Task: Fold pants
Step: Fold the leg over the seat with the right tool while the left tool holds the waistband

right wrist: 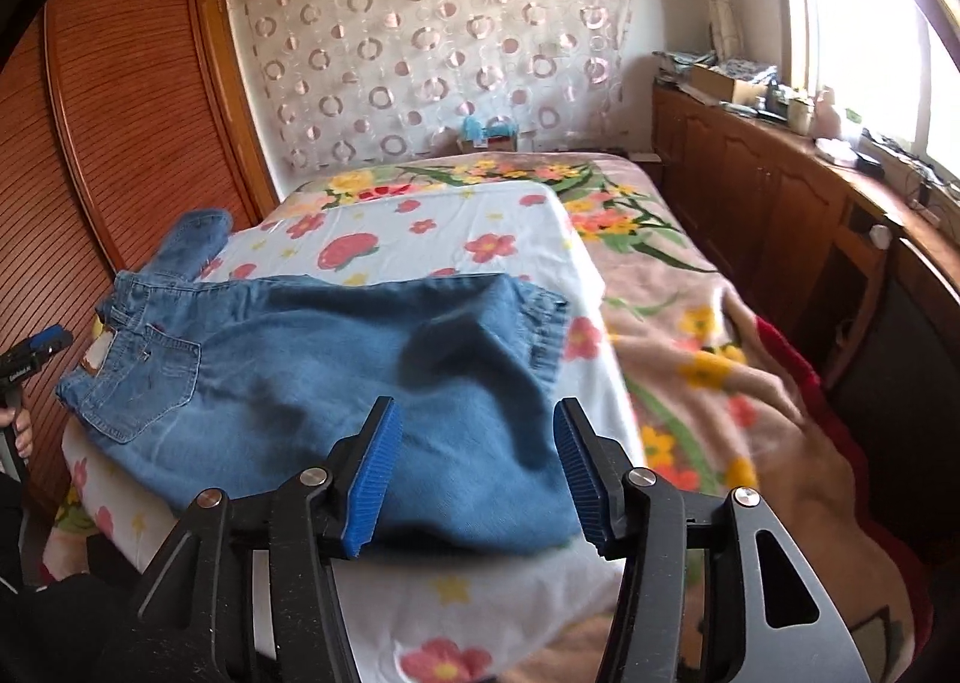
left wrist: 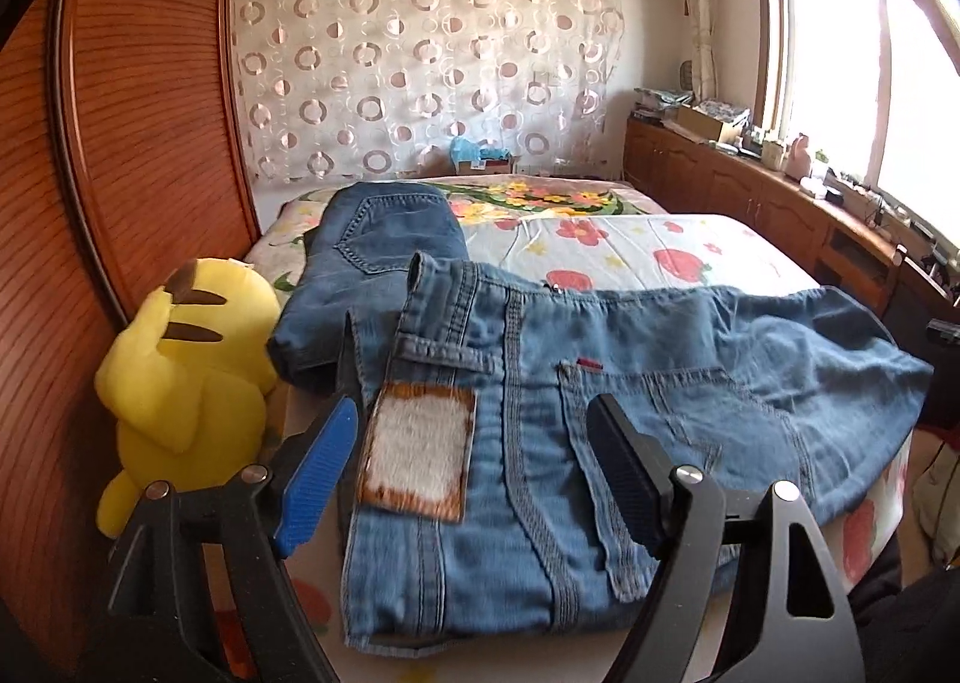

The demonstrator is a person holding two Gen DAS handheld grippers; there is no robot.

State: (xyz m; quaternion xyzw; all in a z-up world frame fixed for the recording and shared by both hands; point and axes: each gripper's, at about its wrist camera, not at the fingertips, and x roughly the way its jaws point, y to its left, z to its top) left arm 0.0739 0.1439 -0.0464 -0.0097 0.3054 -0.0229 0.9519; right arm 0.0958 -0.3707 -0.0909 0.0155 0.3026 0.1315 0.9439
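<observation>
Each tool, left tool [left wrist: 474, 446] and right tool [right wrist: 474, 473], has black angular arms, silver rivets and ribbed blue pads [right wrist: 371, 479].

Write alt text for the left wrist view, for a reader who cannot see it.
Blue denim jeans lie folded on a floral bedsheet, waistband and back pocket toward the camera, with the open left gripper above them, holding nothing. A yellow plush toy sits at the left against a wooden wardrobe; another folded pair of jeans lies behind.
</observation>
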